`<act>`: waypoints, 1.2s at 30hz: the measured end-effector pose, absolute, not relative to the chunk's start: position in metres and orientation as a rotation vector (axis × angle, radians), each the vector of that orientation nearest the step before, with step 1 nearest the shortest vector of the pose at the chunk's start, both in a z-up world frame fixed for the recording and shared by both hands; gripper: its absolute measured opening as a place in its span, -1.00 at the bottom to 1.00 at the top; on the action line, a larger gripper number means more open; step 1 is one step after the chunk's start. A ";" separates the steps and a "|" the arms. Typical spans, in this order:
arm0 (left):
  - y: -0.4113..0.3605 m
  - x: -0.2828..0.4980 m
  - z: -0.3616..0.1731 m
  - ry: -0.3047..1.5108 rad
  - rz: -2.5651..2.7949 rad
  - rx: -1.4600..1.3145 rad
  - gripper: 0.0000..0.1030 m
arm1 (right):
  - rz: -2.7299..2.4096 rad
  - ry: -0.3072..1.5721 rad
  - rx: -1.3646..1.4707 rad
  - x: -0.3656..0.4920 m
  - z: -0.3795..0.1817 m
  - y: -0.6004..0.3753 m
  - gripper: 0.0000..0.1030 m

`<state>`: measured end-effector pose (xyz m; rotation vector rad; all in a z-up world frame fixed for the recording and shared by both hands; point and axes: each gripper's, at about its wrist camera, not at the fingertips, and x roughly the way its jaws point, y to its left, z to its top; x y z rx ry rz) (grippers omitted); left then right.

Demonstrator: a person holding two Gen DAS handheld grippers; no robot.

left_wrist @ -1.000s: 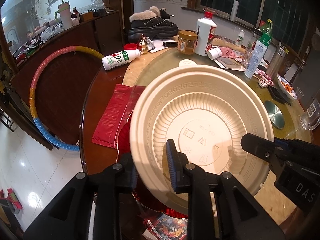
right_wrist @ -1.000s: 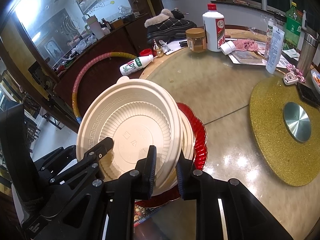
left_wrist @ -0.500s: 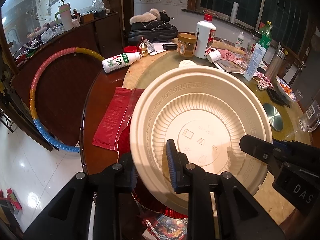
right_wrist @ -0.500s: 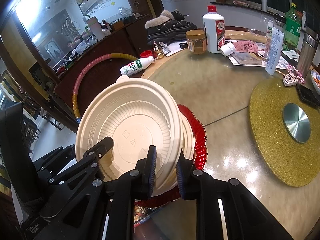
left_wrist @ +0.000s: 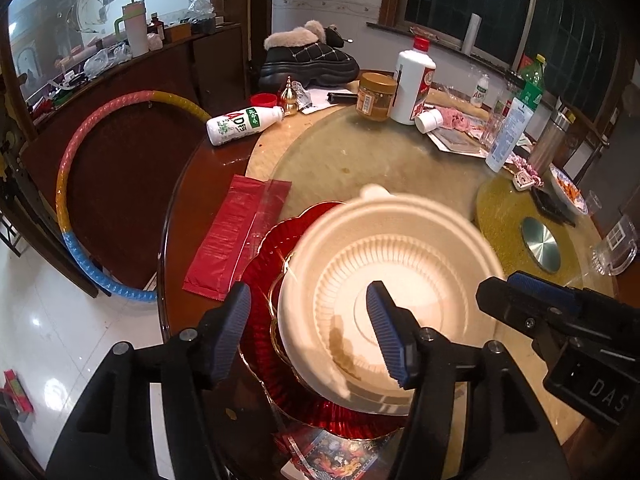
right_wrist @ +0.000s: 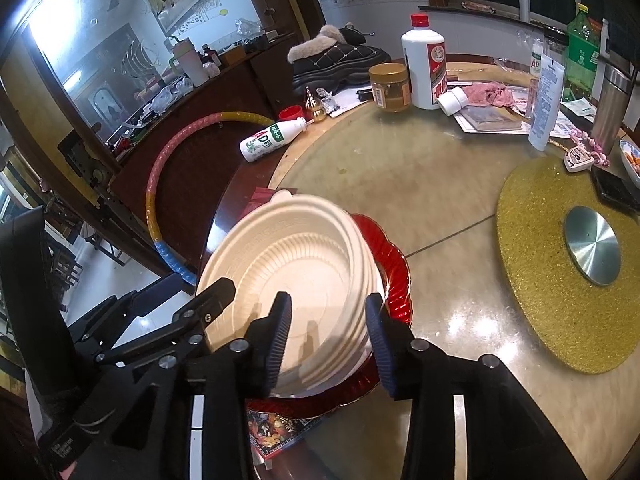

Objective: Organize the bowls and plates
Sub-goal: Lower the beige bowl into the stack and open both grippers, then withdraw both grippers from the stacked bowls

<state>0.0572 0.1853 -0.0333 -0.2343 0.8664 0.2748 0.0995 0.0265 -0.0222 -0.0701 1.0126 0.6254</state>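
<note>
Both tongs opening: left gripper (left_wrist: 308, 328) and right gripper (right_wrist: 326, 340) each straddle the rim of the cream bowl (left_wrist: 384, 280), pads clear. Bowl sits blurred atop the bowl stack on the red plate (right_wrist: 396, 276). My concern: it may seat crooked and slide off.

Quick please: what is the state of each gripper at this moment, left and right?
Left gripper: jaws opening, pads clear of the cream bowl; holding nothing.
Right gripper: jaws opening astride the bowl's rim, no longer pressing it.
</note>
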 end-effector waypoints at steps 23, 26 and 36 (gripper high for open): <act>0.129 0.002 -0.045 0.778 0.309 -0.056 0.99 | 0.599 0.753 -0.346 0.022 -0.020 -0.042 0.87; 0.122 0.000 -0.042 0.757 0.301 -0.045 1.00 | 0.603 0.746 -0.371 0.017 -0.023 -0.050 0.88; 0.126 0.007 -0.041 0.750 0.282 -0.091 1.00 | 0.649 0.733 -0.407 0.009 -0.022 -0.041 0.89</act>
